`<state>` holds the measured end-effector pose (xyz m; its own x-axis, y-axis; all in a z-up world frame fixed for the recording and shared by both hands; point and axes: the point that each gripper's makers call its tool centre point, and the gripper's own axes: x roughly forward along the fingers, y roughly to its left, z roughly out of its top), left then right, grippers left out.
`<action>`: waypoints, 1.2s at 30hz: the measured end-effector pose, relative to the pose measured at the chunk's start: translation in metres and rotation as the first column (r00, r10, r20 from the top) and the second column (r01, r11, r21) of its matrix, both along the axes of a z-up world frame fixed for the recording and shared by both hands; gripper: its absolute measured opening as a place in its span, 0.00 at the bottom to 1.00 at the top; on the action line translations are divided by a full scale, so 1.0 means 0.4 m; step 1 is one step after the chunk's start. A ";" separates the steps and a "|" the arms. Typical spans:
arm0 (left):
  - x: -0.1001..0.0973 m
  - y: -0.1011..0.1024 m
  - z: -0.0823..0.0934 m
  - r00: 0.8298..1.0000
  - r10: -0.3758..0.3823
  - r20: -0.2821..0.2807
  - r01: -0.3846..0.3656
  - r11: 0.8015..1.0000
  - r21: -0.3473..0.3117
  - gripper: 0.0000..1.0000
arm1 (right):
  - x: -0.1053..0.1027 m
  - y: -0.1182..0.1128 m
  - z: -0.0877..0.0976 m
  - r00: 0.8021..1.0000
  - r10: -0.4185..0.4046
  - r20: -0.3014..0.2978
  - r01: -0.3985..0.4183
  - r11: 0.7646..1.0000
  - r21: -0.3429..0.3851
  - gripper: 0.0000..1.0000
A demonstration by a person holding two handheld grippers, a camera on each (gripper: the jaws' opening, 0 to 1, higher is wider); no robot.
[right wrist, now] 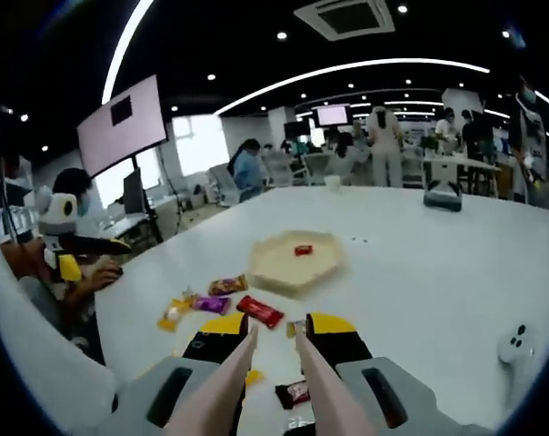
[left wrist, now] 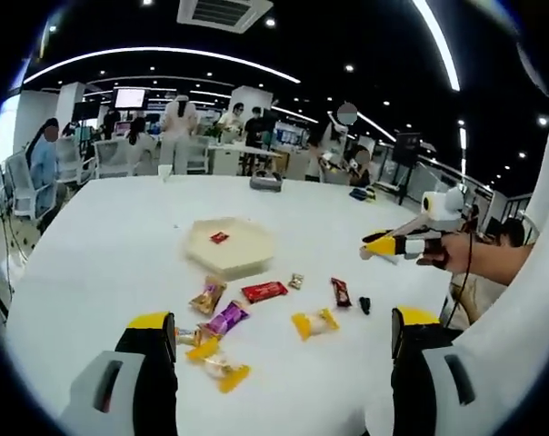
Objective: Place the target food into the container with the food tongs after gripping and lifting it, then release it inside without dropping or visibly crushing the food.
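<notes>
Behind the tongs, a snack sits half-hidden.

The counter looks smooth and white, with a soft sheen under the ceiling lights. The tray is pale cream and matt, like moulded plastic or pulp; which one cannot be told. The snacks wear glossy foil or plastic wrappers that catch the light, in red, purple, gold and yellow. The left hand-held gripper has matt black jaws with yellow tips and smooth grey plastic housings. The right hand-held gripper has the same finish, and the tongs between its jaws look smooth and pale, with a dull pinkish sheen.
</notes>
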<state>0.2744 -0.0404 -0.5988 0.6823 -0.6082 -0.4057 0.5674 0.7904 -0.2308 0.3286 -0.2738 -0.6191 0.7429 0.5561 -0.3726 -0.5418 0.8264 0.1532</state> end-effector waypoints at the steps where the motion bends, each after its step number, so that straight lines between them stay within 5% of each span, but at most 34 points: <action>1: -0.002 -0.003 0.000 1.000 0.001 0.000 -0.001 1.000 -0.002 0.99 | 0.000 -0.002 -0.003 1.000 0.000 -0.008 0.000 1.000 0.000 0.24; 11: -0.010 -0.024 0.010 1.000 -0.009 -0.002 0.009 1.000 -0.019 0.99 | -0.007 -0.015 -0.006 1.000 -0.006 0.005 0.006 1.000 0.016 0.24; 27: -0.033 0.021 -0.017 0.997 -0.030 -0.073 0.033 0.998 0.044 0.99 | 0.022 0.027 -0.028 0.999 -0.033 0.003 0.033 0.999 0.042 0.24; 30: -0.045 0.013 0.006 0.997 -0.071 -0.024 0.073 0.994 0.080 0.99 | 0.014 0.036 -0.018 0.999 -0.047 -0.002 0.047 0.994 0.098 0.24; 33: -0.044 0.013 -0.024 0.996 -0.073 -0.058 0.077 0.994 0.077 0.99 | 0.003 0.020 -0.038 0.998 -0.059 -0.006 0.059 0.998 -0.002 0.24; 36: -0.043 -0.004 -0.030 0.995 -0.078 -0.066 0.082 0.994 0.072 0.98 | -0.009 0.011 -0.033 0.998 -0.057 -0.020 0.057 0.998 0.020 0.24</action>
<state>0.2572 -0.0422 -0.6106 0.6043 -0.6265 -0.4923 0.6157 0.7593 -0.2105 0.3251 -0.2693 -0.6322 0.7663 0.5208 -0.3762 -0.4909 0.8524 0.1802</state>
